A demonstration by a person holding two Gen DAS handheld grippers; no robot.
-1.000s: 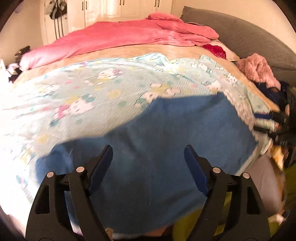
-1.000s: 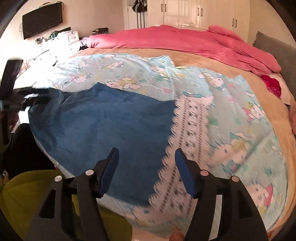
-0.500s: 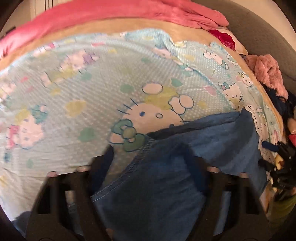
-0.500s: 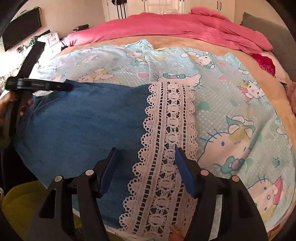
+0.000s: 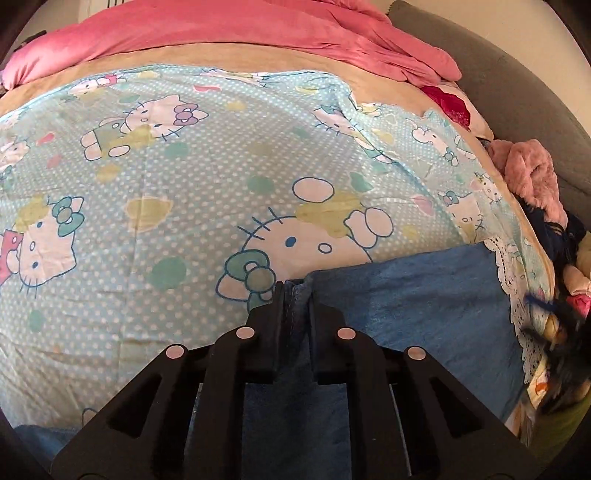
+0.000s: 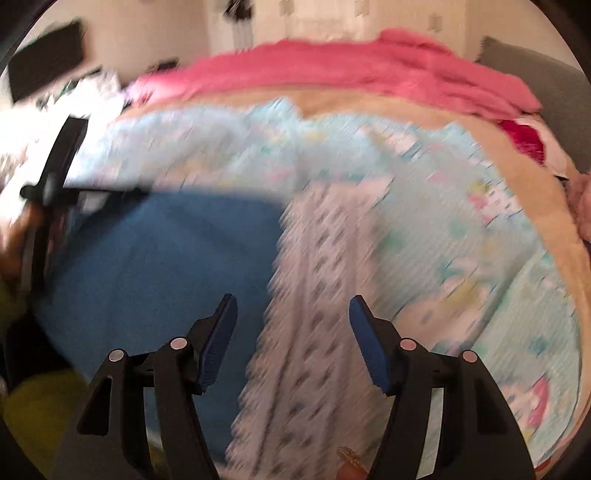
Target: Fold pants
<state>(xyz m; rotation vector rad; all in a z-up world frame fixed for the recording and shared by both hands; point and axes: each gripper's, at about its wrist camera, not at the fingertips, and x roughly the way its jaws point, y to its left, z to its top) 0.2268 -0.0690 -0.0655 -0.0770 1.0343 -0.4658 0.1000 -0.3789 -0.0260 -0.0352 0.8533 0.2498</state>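
Left gripper: your left gripper (image 5: 295, 295) has just pinched down on the stitched far corner of the blue denim pants (image 5: 413, 295). A second ago its jaws stood wide over open cloth; they have just been closing and now clamp a fold of hem between the pads.

Right gripper: your right gripper (image 6: 291, 332) has its jaws apart with nothing between them. It hovers over the white lace trim (image 6: 325, 295) of the cartoon-cat bedspread (image 6: 461, 236), just beside the right edge of the pants. This view is smeared with motion, so you cannot tell how close the fingertips are to the cloth.

Pants: they lie flat at the near edge of the bed on the bedspread. Their far edge runs from the clamped corner across to the lace trim. The pink duvet (image 5: 258, 33) is heaped well beyond them.

What changed: the left view went from a broad look over the denim to a close one right at its corner. The right view slid from mid-denim to the lace border.

Meaning for the task: one corner looks secured, so the fold seems set up but not begun. You probably want the right jaws on the matching corner before you lift, or the cloth may drag unevenly.
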